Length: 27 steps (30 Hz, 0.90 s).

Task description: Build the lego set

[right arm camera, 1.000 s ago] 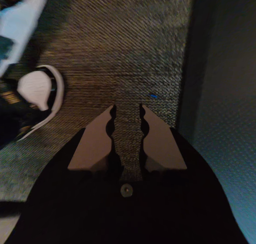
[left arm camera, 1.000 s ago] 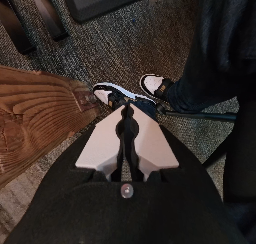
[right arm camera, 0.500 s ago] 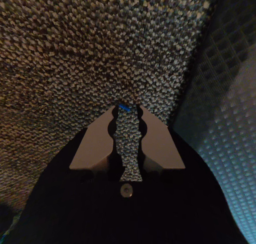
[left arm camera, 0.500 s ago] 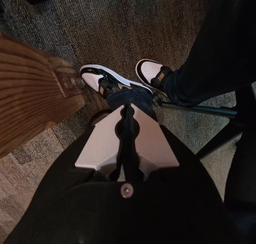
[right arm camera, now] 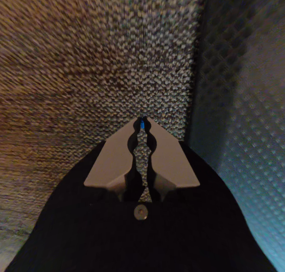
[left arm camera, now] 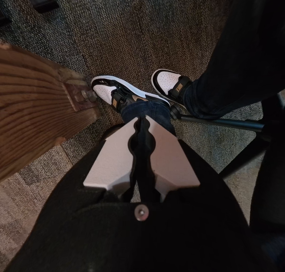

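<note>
In the right wrist view my right gripper (right arm camera: pixel 142 120) is down at the carpet (right arm camera: pixel 108 64), and its fingertips are closed on a small blue lego piece (right arm camera: pixel 142 124) that stands between the tips. In the left wrist view my left gripper (left arm camera: pixel 142 119) is shut with nothing between its pads. It hangs above the floor, over a person's dark trouser leg (left arm camera: pixel 148 111).
A wooden beam (left arm camera: pixel 34 104) with a bolt lies to the left. A person's black and white shoes (left arm camera: pixel 108 93) (left arm camera: pixel 168 82) rest on the carpet, and a black stand leg (left arm camera: pixel 215 121) lies beside them. A dark textured mat (right arm camera: pixel 246 110) borders the carpet on the right.
My right gripper dropped to the carpet, came over the blue piece and closed on it. My left gripper stayed shut and drifted a little.
</note>
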{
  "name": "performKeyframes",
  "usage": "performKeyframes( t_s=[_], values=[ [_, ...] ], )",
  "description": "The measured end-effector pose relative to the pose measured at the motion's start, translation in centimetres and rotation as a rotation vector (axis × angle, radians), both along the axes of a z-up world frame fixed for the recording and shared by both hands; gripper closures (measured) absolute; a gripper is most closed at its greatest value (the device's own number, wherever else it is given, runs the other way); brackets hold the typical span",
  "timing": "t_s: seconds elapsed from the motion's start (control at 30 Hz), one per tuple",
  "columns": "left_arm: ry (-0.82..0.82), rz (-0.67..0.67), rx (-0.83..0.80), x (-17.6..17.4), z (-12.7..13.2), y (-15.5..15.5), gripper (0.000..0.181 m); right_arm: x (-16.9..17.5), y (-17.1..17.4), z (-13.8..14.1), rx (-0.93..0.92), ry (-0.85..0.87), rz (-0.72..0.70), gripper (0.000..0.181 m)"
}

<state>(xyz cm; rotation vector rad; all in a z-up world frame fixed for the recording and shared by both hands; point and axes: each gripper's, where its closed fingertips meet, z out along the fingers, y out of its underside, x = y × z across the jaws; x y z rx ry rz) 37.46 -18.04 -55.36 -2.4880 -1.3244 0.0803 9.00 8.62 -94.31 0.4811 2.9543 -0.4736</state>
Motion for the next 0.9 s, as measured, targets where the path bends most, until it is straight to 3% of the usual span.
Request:
performKeyframes(
  t_s=[0.13,0.4,0.53,0.67,0.8,0.9],
  values=[
    [0.066,-0.001,0.056,-2.0,2.4,1.4,0.179,1.7,-1.8,7.8,-0.138,0.073,0.066,0.18],
    [0.321,-0.036,0.097,-6.5,10.6,4.2,0.178,10.2,-2.5,30.5,-0.335,0.287,0.245,0.18],
    [0.534,-0.076,0.099,-8.5,18.0,6.2,0.179,13.3,-1.0,42.4,-0.389,0.45,0.314,0.18],
    [0.776,-0.106,0.142,-9.3,27.5,9.0,0.178,18.1,0.1,55.4,-0.462,0.591,0.408,0.18],
    [0.88,-0.296,0.197,-7.0,35.8,14.4,0.158,23.4,1.7,69.9,-0.591,0.736,0.442,0.179],
    [0.994,-0.391,0.179,-5.3,41.9,17.8,0.165,23.6,5.1,79.3,-0.657,0.865,0.352,0.18]
  ],
)
